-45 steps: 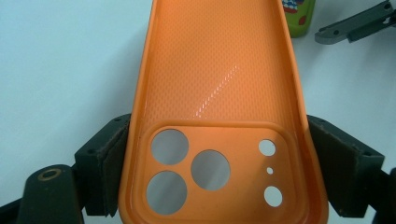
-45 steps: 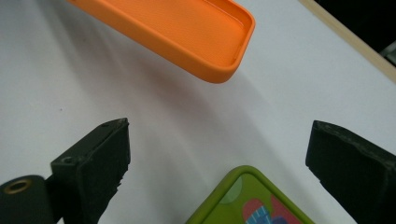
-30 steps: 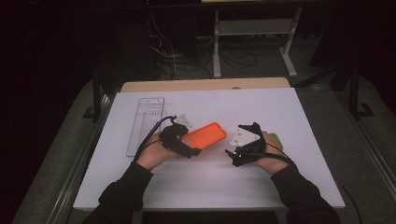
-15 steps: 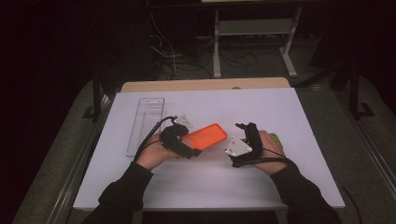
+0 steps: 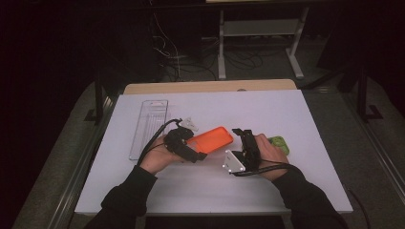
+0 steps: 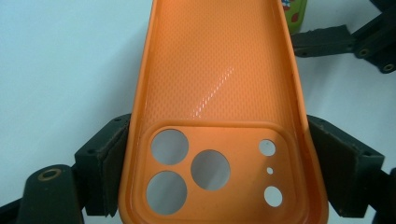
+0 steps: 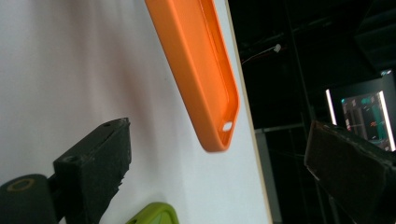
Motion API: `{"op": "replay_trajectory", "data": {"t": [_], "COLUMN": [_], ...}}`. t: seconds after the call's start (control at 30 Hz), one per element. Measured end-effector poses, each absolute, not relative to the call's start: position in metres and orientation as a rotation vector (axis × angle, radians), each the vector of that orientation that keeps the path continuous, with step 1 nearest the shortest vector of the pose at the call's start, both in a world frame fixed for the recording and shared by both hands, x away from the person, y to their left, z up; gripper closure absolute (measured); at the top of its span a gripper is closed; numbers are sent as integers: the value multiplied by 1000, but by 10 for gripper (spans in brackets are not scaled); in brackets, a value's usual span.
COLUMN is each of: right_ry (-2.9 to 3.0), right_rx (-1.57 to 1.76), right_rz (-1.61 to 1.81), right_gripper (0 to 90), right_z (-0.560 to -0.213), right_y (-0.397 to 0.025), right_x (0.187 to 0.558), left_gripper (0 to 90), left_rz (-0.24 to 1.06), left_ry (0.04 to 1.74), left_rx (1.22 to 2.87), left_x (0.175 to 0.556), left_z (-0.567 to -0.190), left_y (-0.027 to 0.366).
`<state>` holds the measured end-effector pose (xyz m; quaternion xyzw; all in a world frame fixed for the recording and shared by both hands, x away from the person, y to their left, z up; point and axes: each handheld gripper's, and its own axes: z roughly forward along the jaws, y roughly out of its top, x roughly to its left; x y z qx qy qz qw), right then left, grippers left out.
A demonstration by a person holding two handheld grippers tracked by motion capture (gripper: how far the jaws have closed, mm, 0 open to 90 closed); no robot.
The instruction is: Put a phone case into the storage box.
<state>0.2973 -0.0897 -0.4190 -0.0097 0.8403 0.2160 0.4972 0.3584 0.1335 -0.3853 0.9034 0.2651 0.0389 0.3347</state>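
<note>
An orange phone case hangs just above the white table, inner side up, with my left gripper shut on its camera end. In the left gripper view the case runs away between the two pads, cutouts nearest. My right gripper sits just right of the case's far end, open and holding nothing. In the right gripper view the case shows edge-on, with my right gripper spread wide below its tip. A green case lies behind the right hand.
A clear plastic package lies at the table's left, and a small white piece sits just behind the left gripper. The white table top ends at a wooden strip at the back. The green case shows low in the right gripper view.
The right hand has rolled and shifted slightly left, bringing its open jaws toward the case's end and uncovering the green case. The left gripper and the orange case barely moved.
</note>
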Motion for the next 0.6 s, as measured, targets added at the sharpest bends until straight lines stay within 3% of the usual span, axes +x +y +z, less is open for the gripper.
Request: {"op": "replay_trajectory", "data": {"t": [0.33, 0.6], "right_ry": [1993, 1944], "right_rx": [-67, -182], "right_rz": [493, 428], "right_gripper": [140, 248], "right_z": [-423, -426], "right_y": [-76, -67], "right_x": [299, 300], "left_gripper": [162, 162], "left_rz": [97, 98], "left_ry": [683, 698], "left_rx": [2369, 2350], "left_x": [360, 360], "left_z": [-383, -384], "left_y": [137, 138]}}
